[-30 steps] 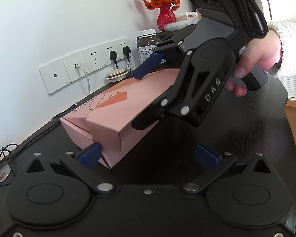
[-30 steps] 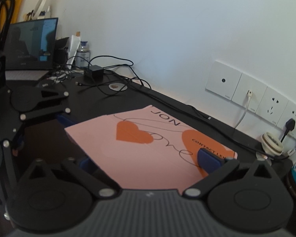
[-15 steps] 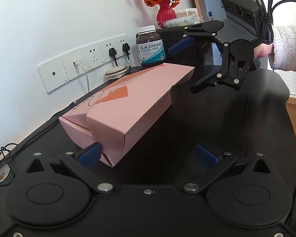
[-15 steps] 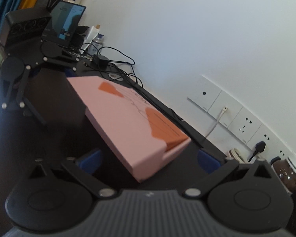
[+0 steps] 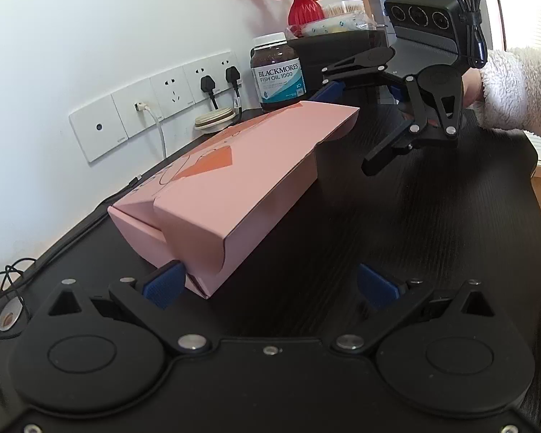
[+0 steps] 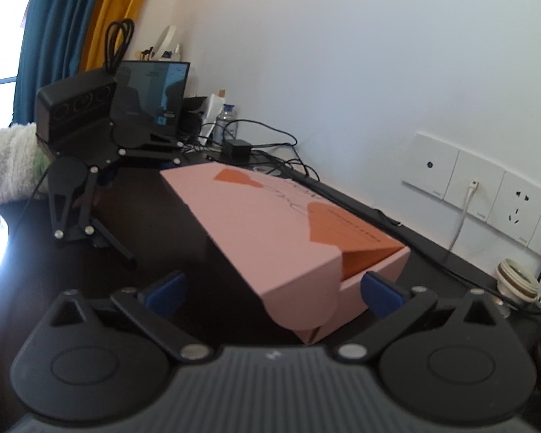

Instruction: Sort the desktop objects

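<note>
Your right tongs (image 5: 357, 126) are backing off the pink box (image 5: 234, 180), both tongs gaping and empty, so sorting is barely starting on the surface (image 5: 414, 223).

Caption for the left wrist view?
Open left gripper at one end of a pink box, open right gripper at the other.

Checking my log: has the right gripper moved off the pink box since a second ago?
Yes. The right gripper backed away from the box, toward the bottle.
</note>
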A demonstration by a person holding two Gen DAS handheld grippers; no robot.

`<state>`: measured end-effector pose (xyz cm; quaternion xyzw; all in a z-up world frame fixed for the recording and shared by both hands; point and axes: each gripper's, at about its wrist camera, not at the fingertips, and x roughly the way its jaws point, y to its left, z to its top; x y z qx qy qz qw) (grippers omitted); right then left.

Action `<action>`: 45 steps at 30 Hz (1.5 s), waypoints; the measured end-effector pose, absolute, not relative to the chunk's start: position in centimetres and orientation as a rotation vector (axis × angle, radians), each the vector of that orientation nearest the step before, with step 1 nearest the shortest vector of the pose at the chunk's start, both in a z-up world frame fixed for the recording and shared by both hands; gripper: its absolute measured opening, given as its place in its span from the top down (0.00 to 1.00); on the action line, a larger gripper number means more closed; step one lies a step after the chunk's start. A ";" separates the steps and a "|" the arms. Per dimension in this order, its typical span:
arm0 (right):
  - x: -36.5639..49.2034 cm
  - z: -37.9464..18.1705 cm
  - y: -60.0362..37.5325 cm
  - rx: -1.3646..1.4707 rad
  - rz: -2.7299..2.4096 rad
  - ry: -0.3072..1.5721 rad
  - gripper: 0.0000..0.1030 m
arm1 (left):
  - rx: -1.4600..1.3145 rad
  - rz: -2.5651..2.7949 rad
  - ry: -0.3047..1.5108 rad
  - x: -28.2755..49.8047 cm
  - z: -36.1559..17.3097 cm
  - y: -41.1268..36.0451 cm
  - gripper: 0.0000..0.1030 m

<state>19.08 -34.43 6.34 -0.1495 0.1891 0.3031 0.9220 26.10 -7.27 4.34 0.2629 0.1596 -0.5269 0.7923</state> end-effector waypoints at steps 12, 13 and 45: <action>19.5 7.3 -33.5 -0.194 0.626 0.469 0.01 | 0.637 -1.104 0.328 25.2 3.9 -7.8 0.00; 19.5 7.4 -33.4 -0.189 0.620 0.472 0.01 | 0.640 -1.103 0.330 25.2 3.9 -7.9 0.00; 19.3 8.0 -33.2 0.141 0.458 0.527 0.00 | 0.648 -1.092 0.325 24.9 3.7 -8.0 0.00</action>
